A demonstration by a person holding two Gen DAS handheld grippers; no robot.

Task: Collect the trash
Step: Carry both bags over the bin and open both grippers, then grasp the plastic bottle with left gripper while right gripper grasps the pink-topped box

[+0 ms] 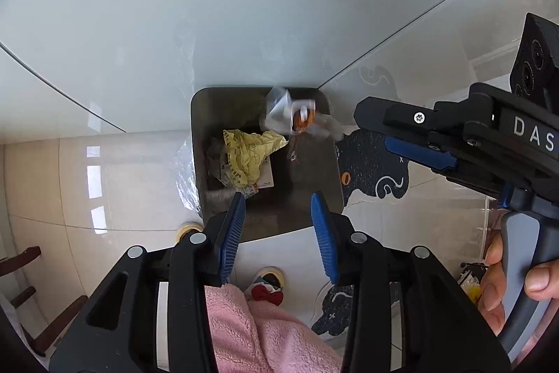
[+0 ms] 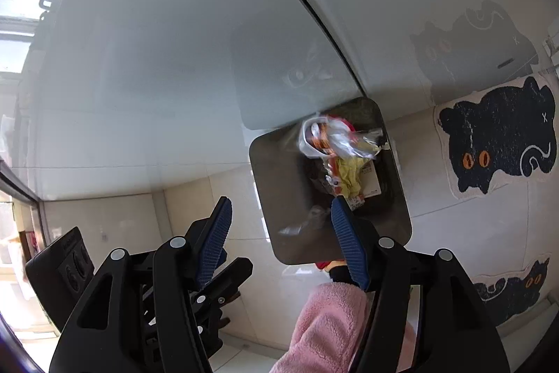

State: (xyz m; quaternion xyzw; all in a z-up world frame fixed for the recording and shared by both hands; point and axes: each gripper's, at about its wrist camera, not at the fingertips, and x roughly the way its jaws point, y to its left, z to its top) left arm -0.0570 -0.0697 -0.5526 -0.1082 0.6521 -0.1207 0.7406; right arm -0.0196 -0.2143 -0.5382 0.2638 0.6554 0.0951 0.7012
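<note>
Left wrist view: left gripper (image 1: 277, 207) stands parted and empty above the trash bin (image 1: 199, 114); right gripper (image 2: 281, 212) gapes too, a blurred wrapper (image 2: 328, 137) loose below it.

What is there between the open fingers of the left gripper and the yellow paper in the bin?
Nothing: in the left wrist view, only the bin's dark inside separates the left gripper from the yellow paper.
</note>
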